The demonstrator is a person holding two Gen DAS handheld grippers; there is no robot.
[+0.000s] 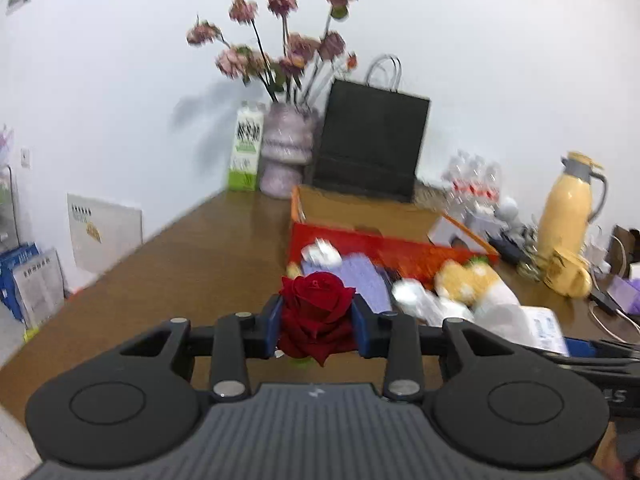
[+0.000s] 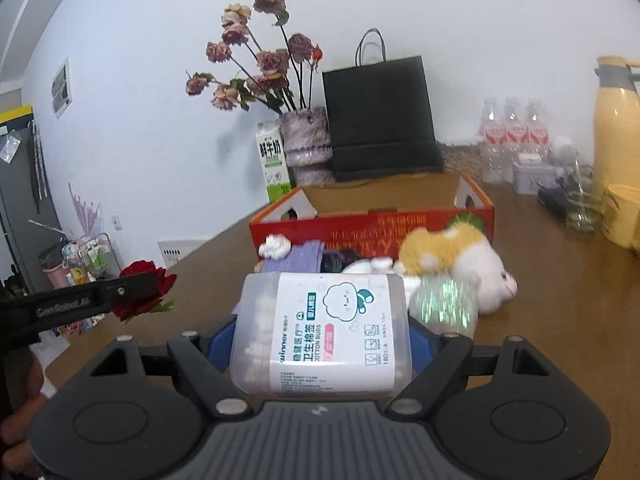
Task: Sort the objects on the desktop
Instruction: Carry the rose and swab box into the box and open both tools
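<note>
My left gripper (image 1: pixel 318 314) is shut on a red rose (image 1: pixel 316 296), whose bloom sits between the blue pads above the brown table (image 1: pixel 192 260). The rose (image 2: pixel 142 280) also shows at the left of the right wrist view, in the same gripper. In my right gripper (image 2: pixel 320 338) lies a clear box of cotton swabs (image 2: pixel 320 320) on its side, with the jaws shut on it. Ahead of both stands an open orange-red cardboard box (image 2: pixel 372 228). A yellow and white plush toy (image 2: pixel 452 256), a purple item (image 1: pixel 366 276) and white bits lie in front of that box.
A vase of dried pink flowers (image 1: pixel 286 148), a milk carton (image 1: pixel 245 148) and a black paper bag (image 1: pixel 372 144) stand against the back wall. Water bottles (image 2: pixel 514 136) and a yellow thermos jug (image 1: pixel 568 208) are at the right. The table's left edge drops to the floor.
</note>
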